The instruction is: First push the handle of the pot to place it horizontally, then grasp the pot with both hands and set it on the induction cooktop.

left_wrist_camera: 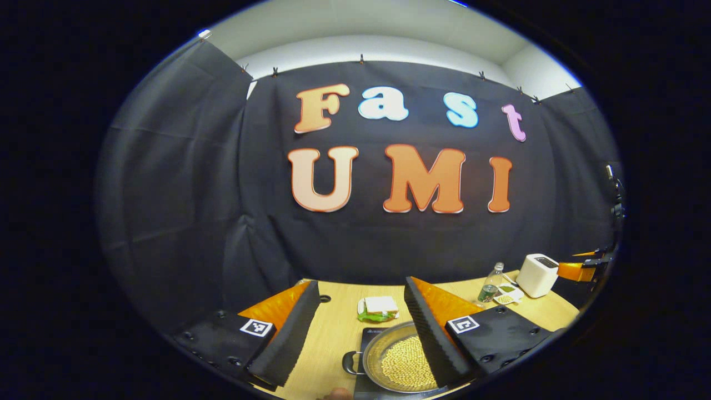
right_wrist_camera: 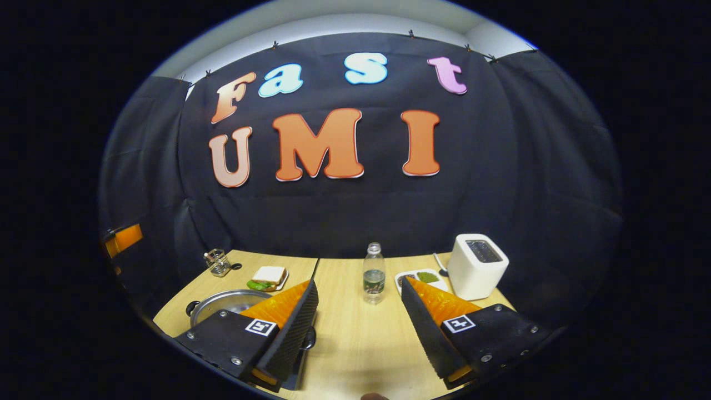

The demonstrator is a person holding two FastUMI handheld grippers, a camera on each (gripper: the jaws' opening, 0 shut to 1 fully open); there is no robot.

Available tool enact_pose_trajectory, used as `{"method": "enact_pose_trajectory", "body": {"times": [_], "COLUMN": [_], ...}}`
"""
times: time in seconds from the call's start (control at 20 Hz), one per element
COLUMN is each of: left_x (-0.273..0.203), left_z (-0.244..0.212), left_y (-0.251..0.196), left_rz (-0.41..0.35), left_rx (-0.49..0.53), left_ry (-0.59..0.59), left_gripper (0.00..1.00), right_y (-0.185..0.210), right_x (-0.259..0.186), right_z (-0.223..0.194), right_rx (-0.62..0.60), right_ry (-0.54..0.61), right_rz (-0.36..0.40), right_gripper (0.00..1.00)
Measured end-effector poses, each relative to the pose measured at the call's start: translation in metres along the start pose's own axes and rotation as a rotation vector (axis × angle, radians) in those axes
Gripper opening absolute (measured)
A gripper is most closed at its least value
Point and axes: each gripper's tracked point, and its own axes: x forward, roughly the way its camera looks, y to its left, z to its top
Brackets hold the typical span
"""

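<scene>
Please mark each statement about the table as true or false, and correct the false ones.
1. The pot holds small yellow beans. True.
2. The pot stands on the bare wood of the table. False: in the left gripper view it sits on the dark cooktop.
3. The left gripper is open and holds nothing. True.
4. The toaster is black. False: it is white.
5. The water bottle lies on its side. False: it stands upright.
6. A sandwich lies on the table behind the pot. True.
</scene>
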Motion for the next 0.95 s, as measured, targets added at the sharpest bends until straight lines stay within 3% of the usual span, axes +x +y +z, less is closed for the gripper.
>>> {"method": "enact_pose_trajectory", "body": {"times": [0.35, 0.4, 0.6, 0.8, 0.9, 0.95], "left_x": [-0.056, -0.063, -0.079, -0.095, -0.101, -0.101], "left_z": [0.058, 0.064, 0.073, 0.084, 0.084, 0.083], "left_y": [0.049, 0.053, 0.051, 0.056, 0.049, 0.045], "left_rz": [0.106, 0.123, 0.121, 0.138, 0.122, 0.112], "left_rx": [-0.041, -0.044, -0.044, -0.052, -0.05, -0.052], "left_ry": [-0.152, -0.168, -0.194, -0.212, -0.208, -0.201], "left_gripper": [1.0, 0.94, 0.99, 0.94, 0.96, 0.99], "right_y": [-0.058, -0.065, -0.099, -0.127, -0.138, -0.141], "right_x": [-0.065, -0.073, -0.108, -0.133, -0.139, -0.142], "right_z": [0.031, 0.035, 0.046, 0.056, 0.055, 0.054], "right_rx": [-0.008, -0.006, 0.003, 0.022, 0.021, 0.022], "right_ry": [-0.127, -0.141, -0.18, -0.227, -0.235, -0.229], "right_rz": [-0.08, -0.083, -0.113, -0.147, -0.169, -0.17], "right_gripper": [0.93, 0.94, 0.93, 0.93, 0.93, 0.99]}}
